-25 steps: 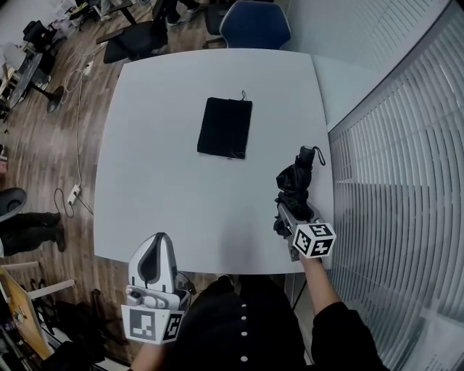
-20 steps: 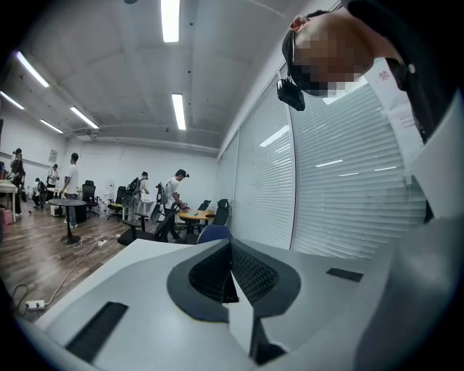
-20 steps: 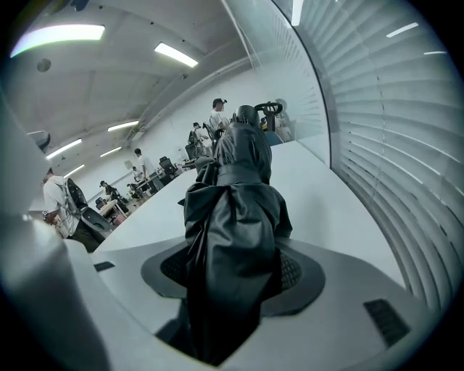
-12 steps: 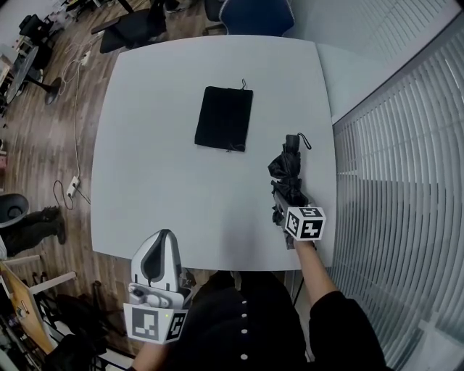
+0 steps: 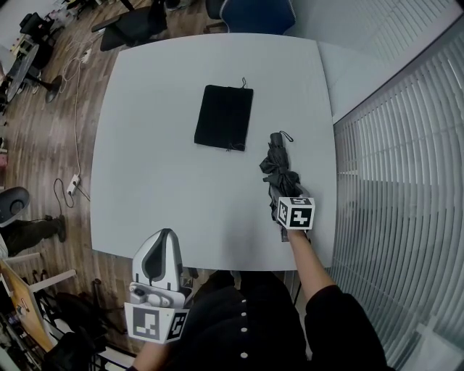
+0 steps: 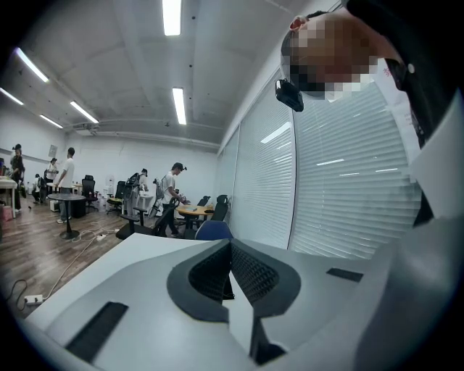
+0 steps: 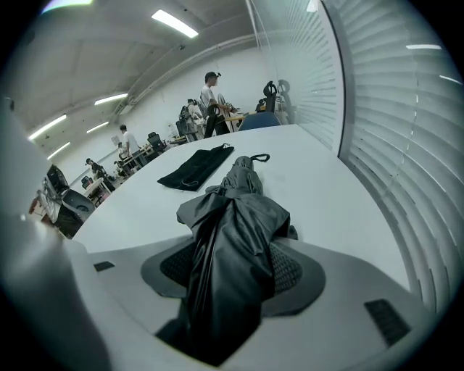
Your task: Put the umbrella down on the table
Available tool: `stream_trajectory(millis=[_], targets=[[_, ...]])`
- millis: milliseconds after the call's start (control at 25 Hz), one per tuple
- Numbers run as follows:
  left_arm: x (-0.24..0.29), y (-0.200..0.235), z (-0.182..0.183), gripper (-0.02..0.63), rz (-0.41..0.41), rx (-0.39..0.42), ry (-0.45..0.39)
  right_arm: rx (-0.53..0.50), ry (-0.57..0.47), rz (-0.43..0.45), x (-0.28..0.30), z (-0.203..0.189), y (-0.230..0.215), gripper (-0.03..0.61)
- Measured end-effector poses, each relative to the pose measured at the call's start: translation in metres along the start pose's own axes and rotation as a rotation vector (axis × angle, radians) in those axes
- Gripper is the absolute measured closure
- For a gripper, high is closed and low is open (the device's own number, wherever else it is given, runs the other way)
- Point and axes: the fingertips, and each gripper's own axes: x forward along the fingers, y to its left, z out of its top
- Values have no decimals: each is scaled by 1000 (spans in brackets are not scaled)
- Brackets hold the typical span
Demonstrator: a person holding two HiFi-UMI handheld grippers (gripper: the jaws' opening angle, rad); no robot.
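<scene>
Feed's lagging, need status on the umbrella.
Right gripper shut on umbrella. Left gripper shut, empty. Umbrella low over table, touchdown unclear. Black pouch clear of it.

Black umbrella [image 5: 278,165], black pouch [image 5: 223,117] and pale grey table [image 5: 159,181] — set off by a blue chair [image 5: 250,14], brown wood-plank floor [image 5: 36,130] and white, horizontally striped blinds [image 5: 391,181].

A flat black pouch [image 5: 223,117] lies with its cord end toward a blue chair [image 5: 250,14]. Slatted blinds [image 5: 395,167] cover the right-hand wall. A white power strip [image 5: 72,190] with cable rests on the wooden floor [image 5: 36,152]. A black office chair [image 5: 138,25] stands nearby. Several people [image 6: 172,194] stand in the background under ceiling strip lights [image 6: 180,106].
</scene>
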Motion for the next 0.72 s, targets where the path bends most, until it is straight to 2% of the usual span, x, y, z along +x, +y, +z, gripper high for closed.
stream_trajectory(millis=[320, 520, 720], targets=[[-3, -2, 4, 598, 3, 2, -25, -36, 28, 20, 5, -1, 6, 272], [-6, -4, 8, 598, 0, 8, -44, -123, 16, 28, -2, 3, 8, 233], [-11, -3, 14, 598, -13, 13, -73, -163, -1, 40, -21, 8, 10, 229]])
